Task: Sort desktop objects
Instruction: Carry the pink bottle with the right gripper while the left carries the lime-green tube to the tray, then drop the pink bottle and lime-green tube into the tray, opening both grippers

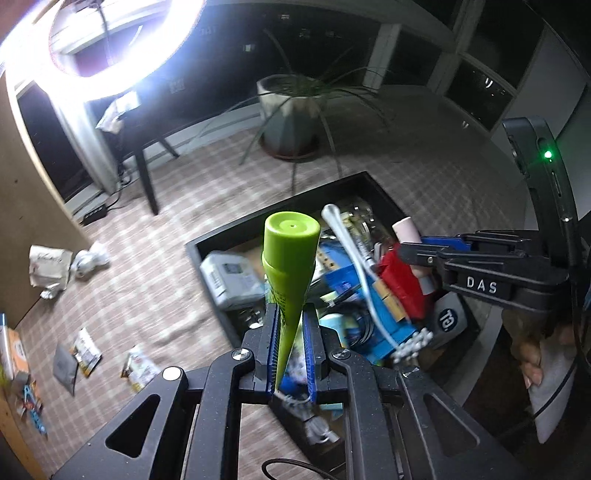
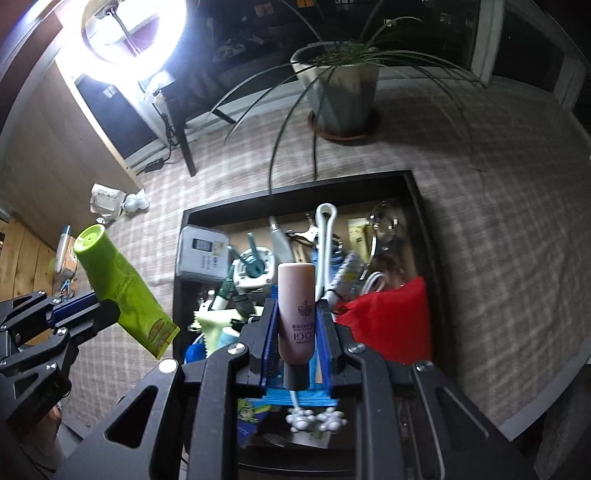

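My left gripper (image 1: 290, 314) is shut on a lime green tube (image 1: 290, 258), cap pointing away; the tube also shows in the right wrist view (image 2: 122, 284), held up left of the tray. My right gripper (image 2: 296, 306) is shut on a pink cosmetic tube (image 2: 296, 299), held upright above a black tray (image 2: 295, 190). In the left wrist view the right gripper (image 1: 412, 254) holds the pink tube (image 1: 405, 229) over the tray (image 1: 280, 210). The tray is crammed with several objects: a red pouch (image 2: 388, 325), a white box (image 2: 201, 254), cables, blue packets.
A checked cloth (image 1: 184, 192) covers the table. Snack packets (image 1: 136, 365) and crumpled wrappers (image 1: 48, 269) lie on it at the left. A potted plant (image 2: 338, 92) stands behind the tray. A bright ring light (image 2: 133, 33) glares at top left.
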Action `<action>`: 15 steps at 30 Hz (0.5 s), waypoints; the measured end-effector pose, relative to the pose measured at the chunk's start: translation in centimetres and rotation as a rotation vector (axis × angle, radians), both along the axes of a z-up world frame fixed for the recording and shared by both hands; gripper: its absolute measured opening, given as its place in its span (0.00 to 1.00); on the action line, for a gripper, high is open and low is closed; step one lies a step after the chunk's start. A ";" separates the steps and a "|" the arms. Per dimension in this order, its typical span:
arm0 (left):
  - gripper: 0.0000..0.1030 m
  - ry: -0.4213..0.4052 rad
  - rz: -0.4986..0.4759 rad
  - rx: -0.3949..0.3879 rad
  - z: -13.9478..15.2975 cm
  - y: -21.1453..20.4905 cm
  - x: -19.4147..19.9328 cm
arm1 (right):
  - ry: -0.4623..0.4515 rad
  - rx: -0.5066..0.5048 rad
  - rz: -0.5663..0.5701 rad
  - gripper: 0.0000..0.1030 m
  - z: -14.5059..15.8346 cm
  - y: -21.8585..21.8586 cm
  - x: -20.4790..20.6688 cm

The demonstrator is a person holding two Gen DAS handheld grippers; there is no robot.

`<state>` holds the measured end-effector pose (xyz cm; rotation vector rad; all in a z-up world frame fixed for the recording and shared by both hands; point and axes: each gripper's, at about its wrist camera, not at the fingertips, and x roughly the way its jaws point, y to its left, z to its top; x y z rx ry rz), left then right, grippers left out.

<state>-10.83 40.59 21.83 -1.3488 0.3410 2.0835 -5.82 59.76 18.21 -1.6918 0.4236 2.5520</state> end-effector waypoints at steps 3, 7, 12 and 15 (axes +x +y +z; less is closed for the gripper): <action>0.14 0.014 0.003 -0.002 0.0 1.3 -0.1 | -0.008 0.001 0.012 0.20 -0.1 0.3 -0.2; 0.27 0.017 0.003 0.003 0.0 1.6 -0.2 | -0.012 0.015 -0.006 0.28 -0.1 0.6 0.0; 0.27 0.016 0.007 -0.005 -0.2 1.1 -0.3 | -0.013 0.011 -0.002 0.29 -0.2 0.1 -0.1; 0.27 0.015 0.016 -0.012 -0.5 0.5 -0.3 | -0.017 0.015 0.004 0.29 -0.3 -0.3 -0.2</action>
